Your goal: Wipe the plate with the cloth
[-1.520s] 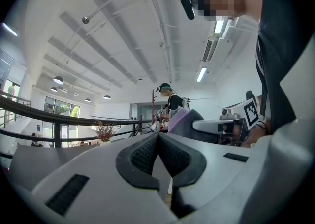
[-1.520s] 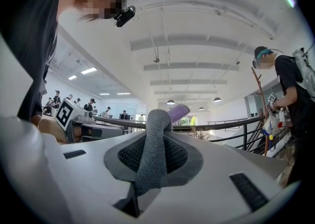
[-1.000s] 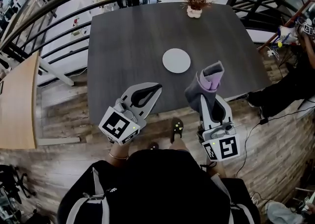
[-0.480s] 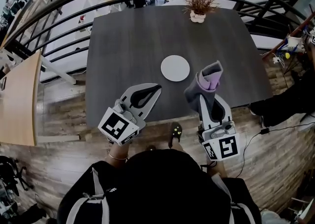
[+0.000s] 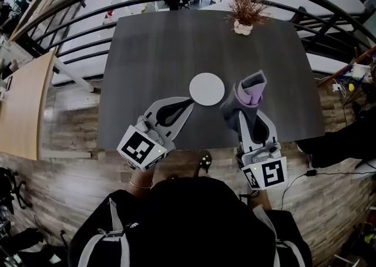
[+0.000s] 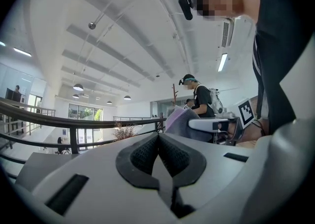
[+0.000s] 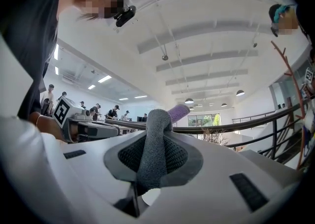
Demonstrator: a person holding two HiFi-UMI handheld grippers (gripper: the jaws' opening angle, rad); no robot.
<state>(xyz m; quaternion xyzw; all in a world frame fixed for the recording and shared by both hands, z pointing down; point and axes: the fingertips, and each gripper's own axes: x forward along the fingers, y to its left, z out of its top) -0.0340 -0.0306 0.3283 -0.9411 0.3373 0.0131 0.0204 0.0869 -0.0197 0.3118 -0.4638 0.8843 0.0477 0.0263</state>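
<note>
Left claw (image 5: 186, 105): pressed together, empty.
Right claw (image 7: 157, 137): pinched cloth (image 5: 251, 93); I lost its tips under it overhead.
Plate (image 5: 207, 88): on counter (image 5: 147, 48), head view only.

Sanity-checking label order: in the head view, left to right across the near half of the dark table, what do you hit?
left gripper → plate → cloth

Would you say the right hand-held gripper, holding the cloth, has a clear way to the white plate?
Probably yes: the right hand-held gripper, shut on the cloth, is close to the plate's right in the head view, with only bare table between them.
</note>
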